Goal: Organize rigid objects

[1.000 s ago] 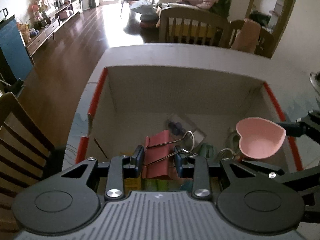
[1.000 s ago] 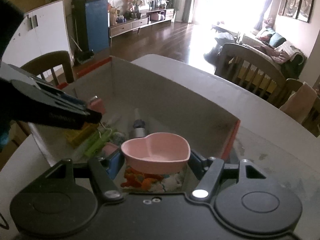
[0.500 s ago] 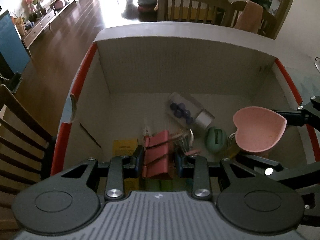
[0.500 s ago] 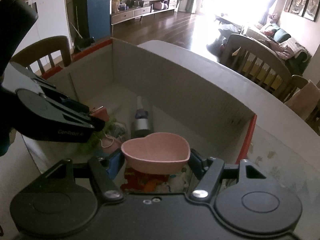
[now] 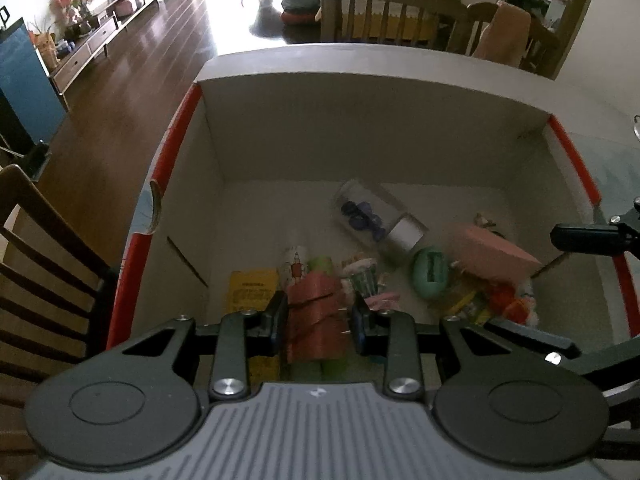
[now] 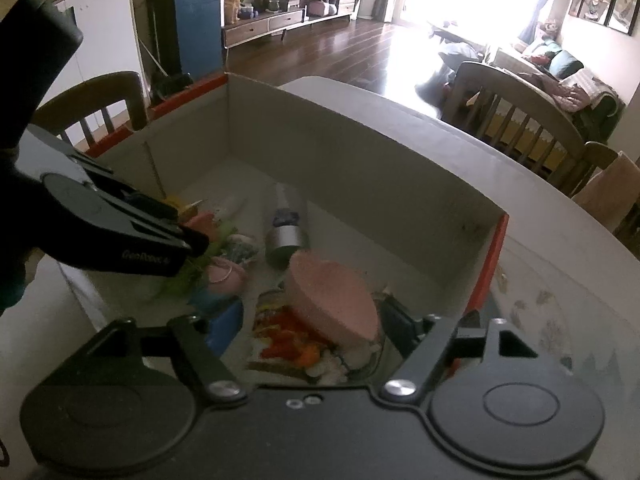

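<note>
Now the right gripper (image 6: 310,328) opens its fingers, the pink heart bowl (image 6: 334,296) tipping free into the box (image 5: 360,128); the left gripper (image 5: 318,320), gripping the red binder clip (image 5: 316,312), should lower before releasing.

Pink dish (image 6: 332,296) motion-blurred; items beneath it partly hidden.

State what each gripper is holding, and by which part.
The left gripper is clamped across the sides of the red binder clip. The right gripper holds nothing: its jaws are opening, and the pink heart bowl lies tipped, loose, between them.
</note>
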### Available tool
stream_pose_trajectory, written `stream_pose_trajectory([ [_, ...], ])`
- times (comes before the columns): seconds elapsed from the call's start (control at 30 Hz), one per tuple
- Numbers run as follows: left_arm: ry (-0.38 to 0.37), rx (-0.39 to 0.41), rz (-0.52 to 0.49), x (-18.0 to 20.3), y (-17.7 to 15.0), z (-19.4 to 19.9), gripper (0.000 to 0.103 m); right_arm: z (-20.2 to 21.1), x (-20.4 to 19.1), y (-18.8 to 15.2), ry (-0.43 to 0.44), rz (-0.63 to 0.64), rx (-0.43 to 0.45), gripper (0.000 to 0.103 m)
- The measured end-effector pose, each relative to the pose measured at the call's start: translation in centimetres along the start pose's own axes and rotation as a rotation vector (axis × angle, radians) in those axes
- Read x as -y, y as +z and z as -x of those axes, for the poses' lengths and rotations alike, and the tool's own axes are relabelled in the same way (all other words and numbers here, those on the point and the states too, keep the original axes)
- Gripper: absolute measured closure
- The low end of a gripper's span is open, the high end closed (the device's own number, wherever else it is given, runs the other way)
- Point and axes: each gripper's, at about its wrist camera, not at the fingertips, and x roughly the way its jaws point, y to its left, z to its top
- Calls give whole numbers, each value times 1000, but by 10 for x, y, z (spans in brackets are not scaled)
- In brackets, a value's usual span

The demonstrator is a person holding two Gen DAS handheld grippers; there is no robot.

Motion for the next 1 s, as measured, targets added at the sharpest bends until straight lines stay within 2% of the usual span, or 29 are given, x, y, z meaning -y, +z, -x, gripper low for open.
stream_pose_trajectory([
  [0.3,-6,69,5,3,-8,37,71,35,4,-4,18,-37,74,21],
  [0.43,14,131,13,9,-10,57,71,54,6,-6,21,-55,120,18],
  [0.5,6,160,16,11,-12,69,62,63,8,-8,29,-71,138,17],
  [0.57,-5,199,18,11,-15,82,40,74,10,-11,33,-87,164,16],
  [0.9,-42,319,22,15,-33,135,37,121,12,-26,78,-168,283,8],
  [0.97,-51,338,30,15,-36,143,28,129,12,-30,95,-173,311,5],
  [1.0,-60,349,35,15,-38,147,27,133,12,-32,103,-176,329,4],
])
